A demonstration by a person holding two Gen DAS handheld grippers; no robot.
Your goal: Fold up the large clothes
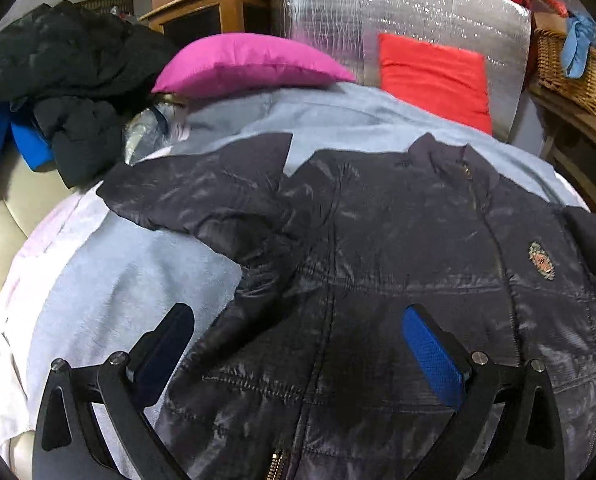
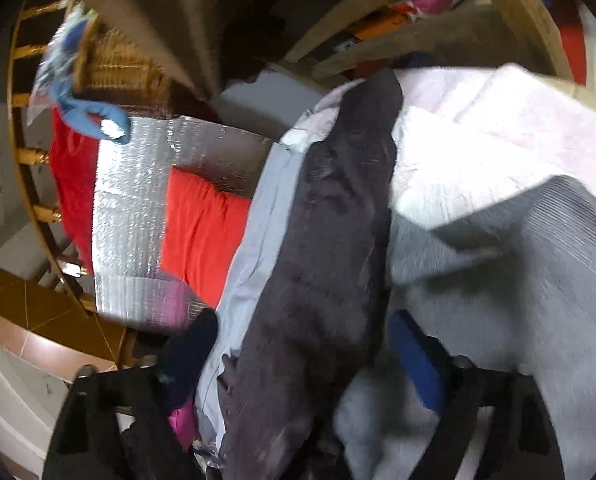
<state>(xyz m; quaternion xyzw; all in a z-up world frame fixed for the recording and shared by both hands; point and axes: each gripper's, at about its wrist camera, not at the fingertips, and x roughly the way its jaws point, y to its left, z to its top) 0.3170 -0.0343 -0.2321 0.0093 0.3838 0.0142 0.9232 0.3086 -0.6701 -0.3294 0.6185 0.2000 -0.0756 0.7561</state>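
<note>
Left wrist view: dark quilted jacket (image 1: 377,248) spread front-up over a pale blue sheet (image 1: 110,280) on the bed, zip running down its middle, an embroidered crest (image 1: 541,261) on the right chest, one sleeve (image 1: 202,196) reaching out to the left. Left tongs (image 1: 298,344) hover above the jacket's near part, fingers set wide with nothing between them; the blue pad (image 1: 433,356) on the right finger faces inward. At the far side lie a pink pillow (image 1: 250,65) and a red pillow (image 1: 437,84) against a silver quilted panel (image 1: 377,20). A heap of dark clothes (image 1: 66,80) sits far left; a wicker basket (image 1: 573,76) stands far right.

Right wrist view: blurred and steeply tilted. Right tongs (image 2: 298,360) stand wide apart, with a dark length of the jacket (image 2: 325,248) running between the fingers and away from the camera; whether the fingers touch it cannot be told. Grey cloth (image 2: 517,272) and white bedding (image 2: 477,140) fill the right side; the red pillow (image 2: 202,232) and silver panel (image 2: 130,200) lie left.
</note>
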